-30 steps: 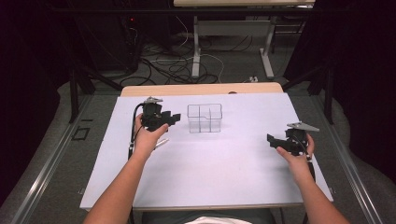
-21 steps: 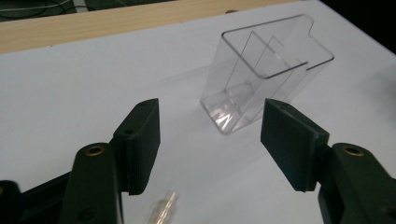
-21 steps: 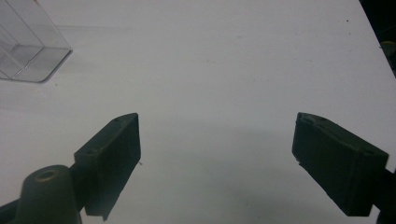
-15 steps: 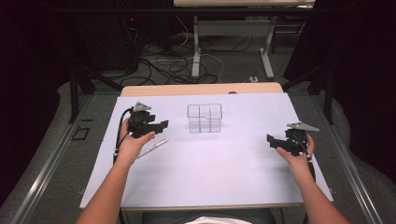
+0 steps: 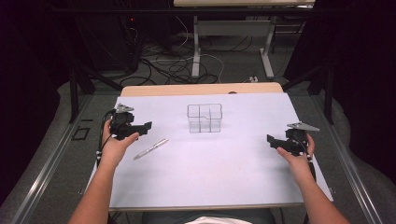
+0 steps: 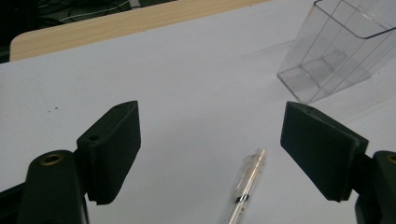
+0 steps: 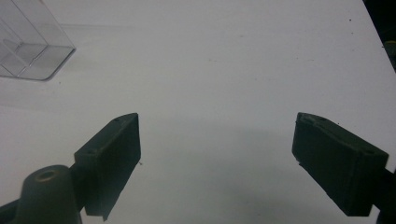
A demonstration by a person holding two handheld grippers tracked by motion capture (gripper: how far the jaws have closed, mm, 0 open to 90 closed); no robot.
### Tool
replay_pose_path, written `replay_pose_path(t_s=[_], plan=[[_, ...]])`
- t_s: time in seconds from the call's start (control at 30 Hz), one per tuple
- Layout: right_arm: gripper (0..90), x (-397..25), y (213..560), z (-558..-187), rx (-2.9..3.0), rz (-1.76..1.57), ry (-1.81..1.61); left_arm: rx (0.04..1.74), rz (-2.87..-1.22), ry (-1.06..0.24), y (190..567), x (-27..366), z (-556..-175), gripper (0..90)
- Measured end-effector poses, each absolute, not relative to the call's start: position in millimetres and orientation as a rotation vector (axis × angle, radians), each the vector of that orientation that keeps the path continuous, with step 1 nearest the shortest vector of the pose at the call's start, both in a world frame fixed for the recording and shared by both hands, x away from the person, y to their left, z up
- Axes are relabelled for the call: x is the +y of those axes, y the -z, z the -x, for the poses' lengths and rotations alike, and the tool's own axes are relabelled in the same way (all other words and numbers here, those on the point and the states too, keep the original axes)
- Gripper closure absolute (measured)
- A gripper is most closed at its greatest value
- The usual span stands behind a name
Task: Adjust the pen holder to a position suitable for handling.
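The thin clear plastic pen (image 6: 245, 185) lies on the white table cover (image 5: 205, 168), pointing up between the wide-open jaws of the left gripper (image 6: 210, 154), far from the open, empty right gripper (image 7: 217, 158).

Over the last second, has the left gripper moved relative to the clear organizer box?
Yes. In the high view the left gripper has drawn away from the clear organizer box, toward the table's left edge and slightly nearer the person. Its jaws are open, and the pen lies on the table beside it.
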State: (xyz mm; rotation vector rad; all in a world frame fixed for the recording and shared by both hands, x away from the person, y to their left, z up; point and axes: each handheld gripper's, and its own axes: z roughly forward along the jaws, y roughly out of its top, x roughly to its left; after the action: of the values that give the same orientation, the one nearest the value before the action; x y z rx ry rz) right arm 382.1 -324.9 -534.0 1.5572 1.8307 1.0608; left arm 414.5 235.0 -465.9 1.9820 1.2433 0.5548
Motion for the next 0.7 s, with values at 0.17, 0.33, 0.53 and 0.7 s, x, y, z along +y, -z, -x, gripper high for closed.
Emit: replay_pose_path(t_s=[0.17, 0.33, 0.53, 0.7], plan=[[14.9, -324.8, 534.4, -382.2, 1.835, -1.559, -1.059, 1.192, -2.1, -0.616, 466.7, 239.4, -414.0, 16.4], [14.9, -324.1, 534.4, -382.2, 1.84, -1.56, -1.06, 1.097, -2.196, -0.634, 469.8, 236.3, -411.0, 21.0], [14.9, -324.0, 534.4, -382.2, 1.843, -1.557, -1.061, 1.016, -2.34, -0.667, 477.1, 227.6, -408.7, 28.0], [14.9, -323.9, 533.7, -381.8, 1.843, -1.551, -1.061, 0.984, -2.407, -0.641, 487.8, 224.3, -409.0, 33.1]])
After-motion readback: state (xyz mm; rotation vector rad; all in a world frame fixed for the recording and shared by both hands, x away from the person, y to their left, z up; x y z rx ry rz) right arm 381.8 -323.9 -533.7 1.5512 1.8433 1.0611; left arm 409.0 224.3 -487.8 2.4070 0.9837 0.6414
